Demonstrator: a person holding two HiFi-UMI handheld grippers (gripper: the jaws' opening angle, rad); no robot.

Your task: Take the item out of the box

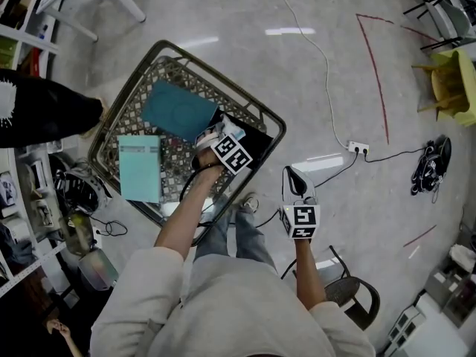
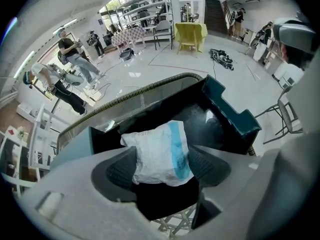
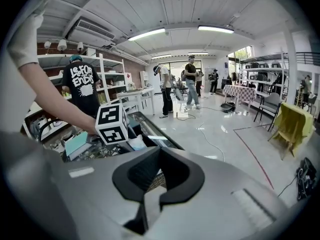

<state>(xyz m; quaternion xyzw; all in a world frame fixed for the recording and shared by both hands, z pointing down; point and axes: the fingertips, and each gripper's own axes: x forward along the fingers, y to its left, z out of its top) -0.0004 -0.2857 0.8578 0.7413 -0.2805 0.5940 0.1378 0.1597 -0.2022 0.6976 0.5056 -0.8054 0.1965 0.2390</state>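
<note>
Wire basket (image 1: 130, 114) sat on the floor, w/ a flat teal carton (image 1: 140, 168) at its 8 o'clock side and a darker teal lid-like piece (image 1: 178, 110) toward 12. The open box (image 2: 235, 116), teal outside and black inside, filled the basket's 3 o'clock corner.

Key relation: the item, a white plastic packet (image 2: 157, 149), was directly over the box's black interior, w/ box walls around it at 12 and 3 in the left gripper view. Way out was straight up, no sideways clearance needed, imo. Couldn't tell if the packet's underside had cleared the rim yet.

The packet's long axis ran approx. 12-to-6 along the jaws, so the pads bore on its two long sides at 9 and 3. It looked soft and crinkled, puffed, w/ a blue stripe down its 3 o'clock side. Prob. light and would deform under a squeeze.

Left gripper (image 2: 160, 166) was pinching the packet, pads pressed into both flanks. It was the only arm at the box.

Right gripper (image 1: 296, 178) hung at approx. 4 o'clock from the box, outside the basket, well apart. Its jaws were pressed together on nothing.
</note>
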